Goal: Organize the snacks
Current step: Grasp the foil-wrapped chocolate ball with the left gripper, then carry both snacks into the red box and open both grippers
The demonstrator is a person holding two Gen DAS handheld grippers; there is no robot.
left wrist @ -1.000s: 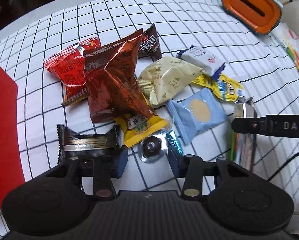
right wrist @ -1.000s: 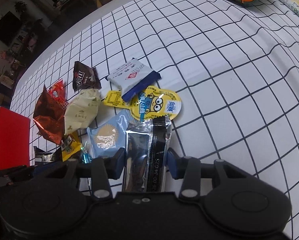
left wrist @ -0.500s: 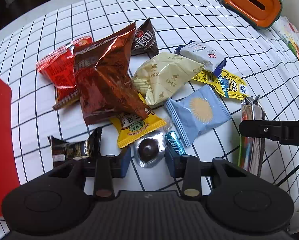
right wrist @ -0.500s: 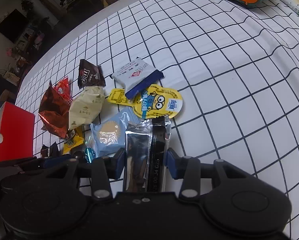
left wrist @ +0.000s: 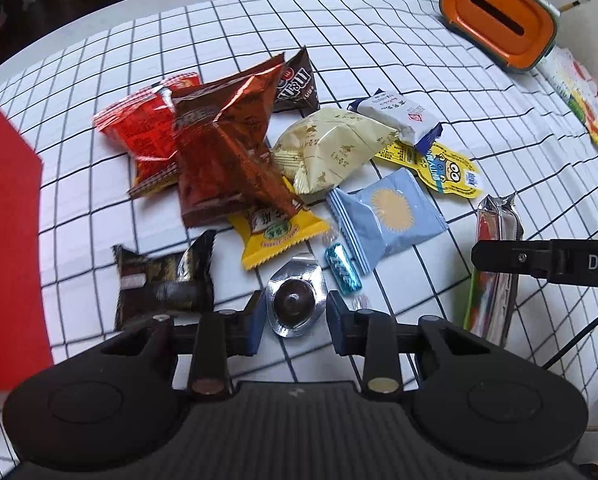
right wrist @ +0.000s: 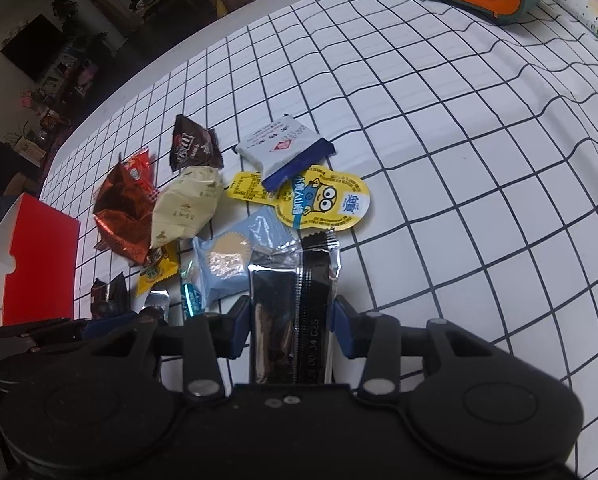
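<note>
Both wrist views low, near, forward, sharing snack pile (left wrist: 299,168)

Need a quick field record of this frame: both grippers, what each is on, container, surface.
left gripper: open, fingers either side of the foil chocolate cup
right gripper: shut on silver wrapper bar
snack pile: loose, centre of the checked tablecloth
red box: left of pile
orange container: far right

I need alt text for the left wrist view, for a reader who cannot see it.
The left gripper, open, straddles a foil chocolate cup on a checked tablecloth. Beyond lies a pile of snack packets; a red box is at left.
</note>
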